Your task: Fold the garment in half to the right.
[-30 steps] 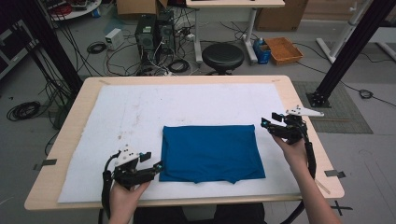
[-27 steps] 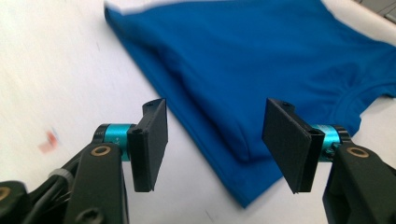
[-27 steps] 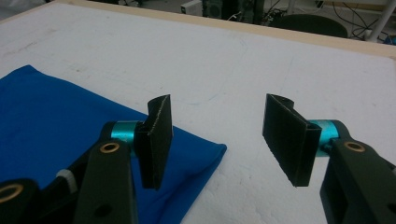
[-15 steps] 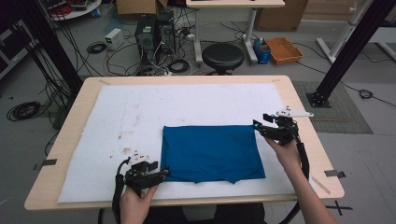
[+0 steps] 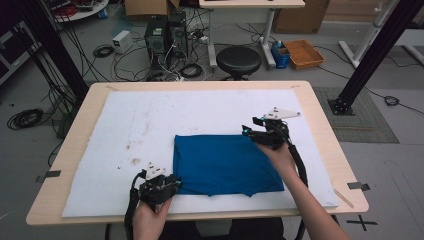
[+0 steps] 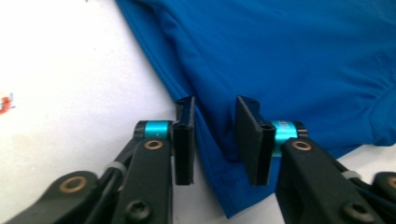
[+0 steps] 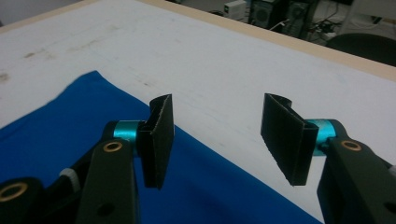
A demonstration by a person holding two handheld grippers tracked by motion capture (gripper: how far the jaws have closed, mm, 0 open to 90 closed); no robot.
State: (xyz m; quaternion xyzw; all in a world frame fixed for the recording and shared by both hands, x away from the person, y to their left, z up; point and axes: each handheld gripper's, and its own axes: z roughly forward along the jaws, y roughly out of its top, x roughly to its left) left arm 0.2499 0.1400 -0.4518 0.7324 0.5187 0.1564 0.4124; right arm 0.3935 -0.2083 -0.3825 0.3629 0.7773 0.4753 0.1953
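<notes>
A blue folded cloth [image 5: 225,165] lies flat on the white mat [image 5: 150,125], towards the near side. My left gripper [image 5: 175,186] is at the cloth's near left corner. In the left gripper view its jaws [image 6: 215,105] straddle the cloth's [image 6: 289,56] folded edge. They have just been closing, and a gap still shows between the pads. My right gripper [image 5: 248,131] hovers at the cloth's far right corner. In the right gripper view it [image 7: 217,105] stands open with nothing between its fingers, above the cloth's [image 7: 56,121] edge.
The mat carries brown stains [image 5: 132,150] left of the cloth. A wooden table rim [image 5: 320,125] frames the mat. Beyond the table stand a black stool [image 5: 238,60], computer towers [image 5: 162,35] with cables, and a black frame post [image 5: 372,50].
My right gripper has moved left to the cloth's far right corner. My left gripper has edged onto the near left corner and its jaws have narrowed around the cloth's edge.
</notes>
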